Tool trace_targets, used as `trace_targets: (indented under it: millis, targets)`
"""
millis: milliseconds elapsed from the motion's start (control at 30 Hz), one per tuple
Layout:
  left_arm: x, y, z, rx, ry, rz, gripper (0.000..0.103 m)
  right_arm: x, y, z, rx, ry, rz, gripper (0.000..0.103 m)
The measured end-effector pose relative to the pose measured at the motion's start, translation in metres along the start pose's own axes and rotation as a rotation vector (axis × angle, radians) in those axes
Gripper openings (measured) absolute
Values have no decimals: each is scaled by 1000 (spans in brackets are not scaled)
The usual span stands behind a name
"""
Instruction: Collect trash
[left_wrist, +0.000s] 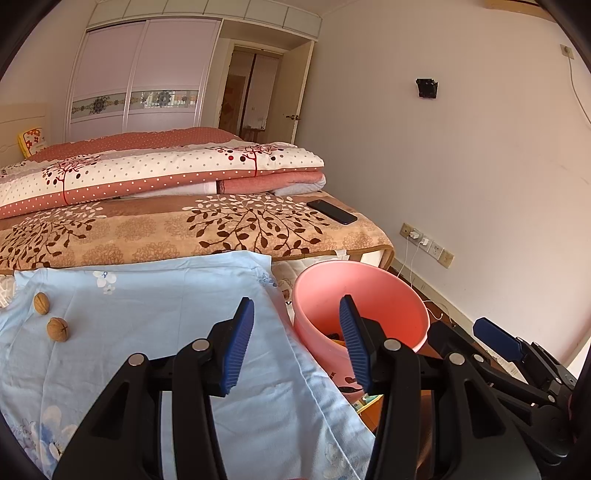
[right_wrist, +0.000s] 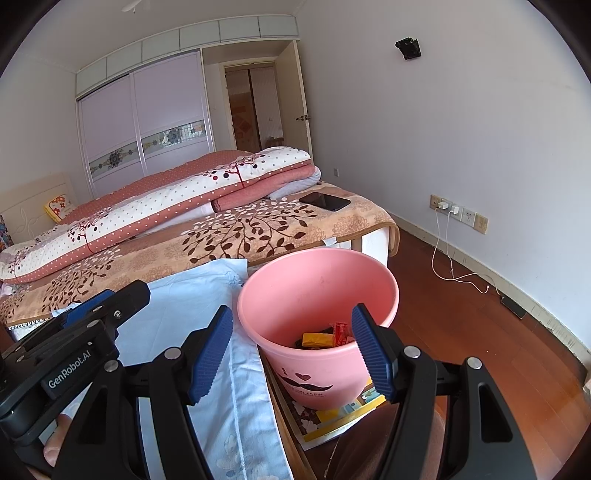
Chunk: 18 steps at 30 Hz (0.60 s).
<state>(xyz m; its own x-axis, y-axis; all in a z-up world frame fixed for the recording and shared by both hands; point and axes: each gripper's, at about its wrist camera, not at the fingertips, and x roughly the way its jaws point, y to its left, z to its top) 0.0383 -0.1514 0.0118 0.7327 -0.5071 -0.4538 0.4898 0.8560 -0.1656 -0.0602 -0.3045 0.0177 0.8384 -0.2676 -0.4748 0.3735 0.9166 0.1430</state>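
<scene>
A pink bin (right_wrist: 317, 280) stands on the floor by the bed corner; it also shows in the left wrist view (left_wrist: 362, 291). Inside lie a yellow wrapper (right_wrist: 316, 339) and a red wrapper (right_wrist: 341, 332). Two walnuts (left_wrist: 57, 328) (left_wrist: 41, 302) rest on the light blue cloth (left_wrist: 155, 314) at the left. My left gripper (left_wrist: 297, 343) is open and empty above the cloth's right edge, beside the bin. My right gripper (right_wrist: 291, 350) is open and empty, its jaws either side of the bin's near rim.
A black phone (right_wrist: 325, 201) lies on the brown leaf-patterned blanket (right_wrist: 221, 236). A folded dotted quilt (right_wrist: 166, 199) lies behind it. The bin stands on a printed sheet (right_wrist: 343, 417) on the wooden floor (right_wrist: 461, 325). Charger cables (right_wrist: 447, 266) hang from wall sockets at right.
</scene>
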Motion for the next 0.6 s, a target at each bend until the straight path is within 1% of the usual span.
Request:
trace_targets:
  millis: [600]
  targets:
    - [-2, 1, 0, -3, 1, 0, 49, -1, 2, -1, -4, 2, 1, 66]
